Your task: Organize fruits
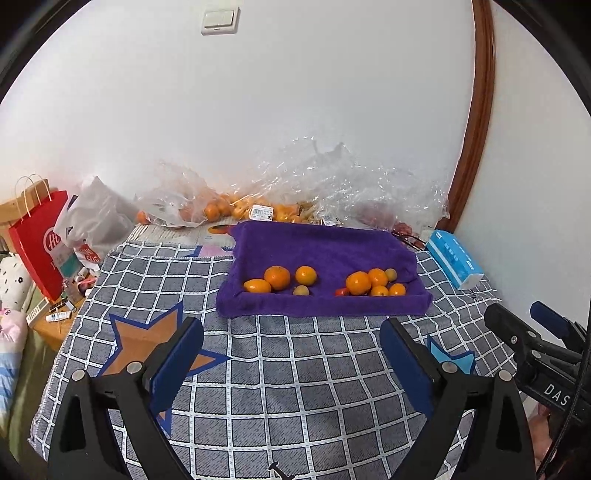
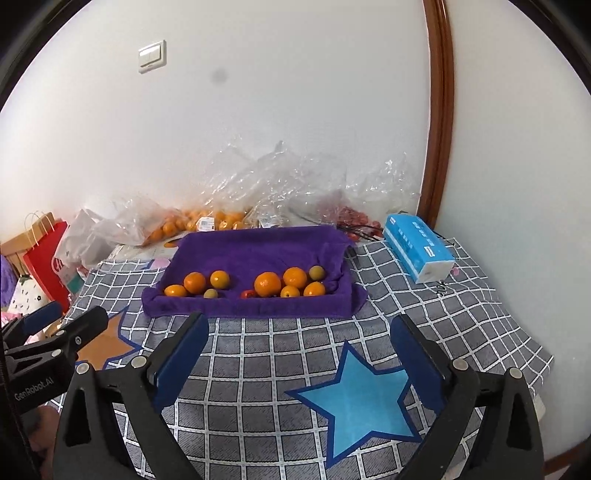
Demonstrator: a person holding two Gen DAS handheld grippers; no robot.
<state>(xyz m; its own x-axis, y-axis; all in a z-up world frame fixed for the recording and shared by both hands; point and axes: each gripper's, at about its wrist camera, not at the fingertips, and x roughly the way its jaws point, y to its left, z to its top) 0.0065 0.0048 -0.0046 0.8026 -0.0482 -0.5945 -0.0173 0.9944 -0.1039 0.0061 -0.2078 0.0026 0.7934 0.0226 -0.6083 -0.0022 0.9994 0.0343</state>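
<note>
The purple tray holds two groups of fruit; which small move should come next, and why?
Probably bring the right tool forward toward the purple tray. Both tools are open and empty, short of the tray. The small red fruit lies alone among the oranges and looks like the one to sort.

A plain white wall (image 1: 295,110) fills the upper frame, evenly lit. A white light switch (image 1: 219,21) is mounted at the upper centre-left. A curved brown wooden door frame (image 1: 476,122) is seen at the right. A grey checked cloth (image 1: 295,369) with stars covers the surface below.
</note>
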